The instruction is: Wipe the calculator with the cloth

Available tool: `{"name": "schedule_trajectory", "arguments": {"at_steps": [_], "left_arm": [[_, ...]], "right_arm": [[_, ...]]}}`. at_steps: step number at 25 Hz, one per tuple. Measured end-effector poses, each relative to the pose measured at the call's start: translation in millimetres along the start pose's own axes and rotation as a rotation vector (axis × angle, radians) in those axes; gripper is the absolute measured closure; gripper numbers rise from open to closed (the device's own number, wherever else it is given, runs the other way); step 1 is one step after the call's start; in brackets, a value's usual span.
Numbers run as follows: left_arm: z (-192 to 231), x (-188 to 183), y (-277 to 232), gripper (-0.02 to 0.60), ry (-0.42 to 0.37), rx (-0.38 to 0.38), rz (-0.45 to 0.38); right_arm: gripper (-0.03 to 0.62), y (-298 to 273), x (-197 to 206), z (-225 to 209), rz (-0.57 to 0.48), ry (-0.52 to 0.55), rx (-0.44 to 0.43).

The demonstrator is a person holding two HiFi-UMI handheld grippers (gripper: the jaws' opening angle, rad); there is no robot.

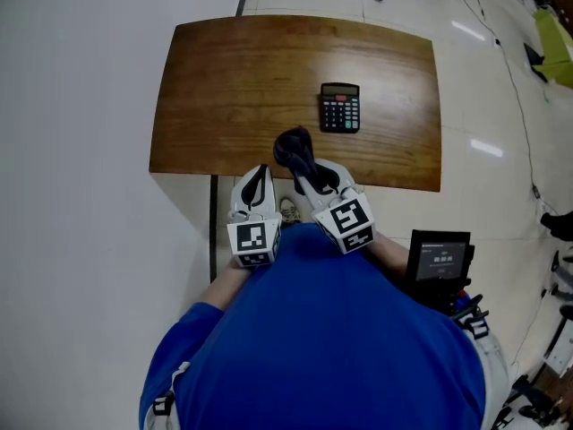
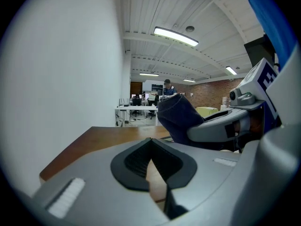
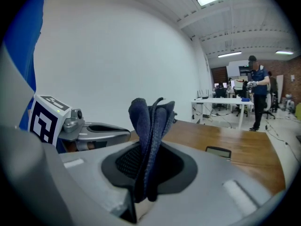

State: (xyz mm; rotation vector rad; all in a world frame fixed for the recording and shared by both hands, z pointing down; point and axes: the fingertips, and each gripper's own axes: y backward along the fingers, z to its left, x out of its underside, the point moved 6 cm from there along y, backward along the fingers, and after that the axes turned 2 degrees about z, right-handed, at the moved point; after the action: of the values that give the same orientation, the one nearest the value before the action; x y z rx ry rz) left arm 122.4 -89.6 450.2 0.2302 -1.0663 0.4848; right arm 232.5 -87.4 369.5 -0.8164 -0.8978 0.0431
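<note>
Seen from the head view, a person in a blue top (image 1: 313, 330) holds both grippers close to the chest at the near edge of a wooden table (image 1: 224, 79). The left gripper (image 1: 260, 176) points straight ahead, its jaws pressed together at the tips with nothing between them. Just beside it, the right gripper (image 1: 306, 179) angles forward and slightly leftward, its jaws pinching a dark blue cloth (image 1: 294, 149) that stands bunched above the tips over the table's near edge. The black calculator (image 1: 340, 107) lies flat on the table farther out, slightly right of the cloth and apart from both grippers.
</note>
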Motion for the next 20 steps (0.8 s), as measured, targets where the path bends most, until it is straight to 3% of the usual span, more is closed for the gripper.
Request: {"name": "schedule_trajectory", "arguments": {"at_steps": [5, 8, 13, 20], "left_arm": [[4, 11, 21, 0.575, 0.046, -0.061, -0.043], [3, 18, 18, 0.575, 0.068, -0.051, -0.046], [2, 9, 11, 0.574, 0.036, -0.005, -0.006], [8, 3, 22, 0.575, 0.011, -0.030, 0.022]], "right_arm": [[0.522, 2, 2, 12, 0.008, 0.061, -0.032], [0.522, 2, 4, 9, 0.018, 0.070, -0.025], [0.522, 2, 7, 1, 0.030, 0.016, 0.012], [0.522, -1, -1, 6, 0.007, 0.000, -0.001]]}}
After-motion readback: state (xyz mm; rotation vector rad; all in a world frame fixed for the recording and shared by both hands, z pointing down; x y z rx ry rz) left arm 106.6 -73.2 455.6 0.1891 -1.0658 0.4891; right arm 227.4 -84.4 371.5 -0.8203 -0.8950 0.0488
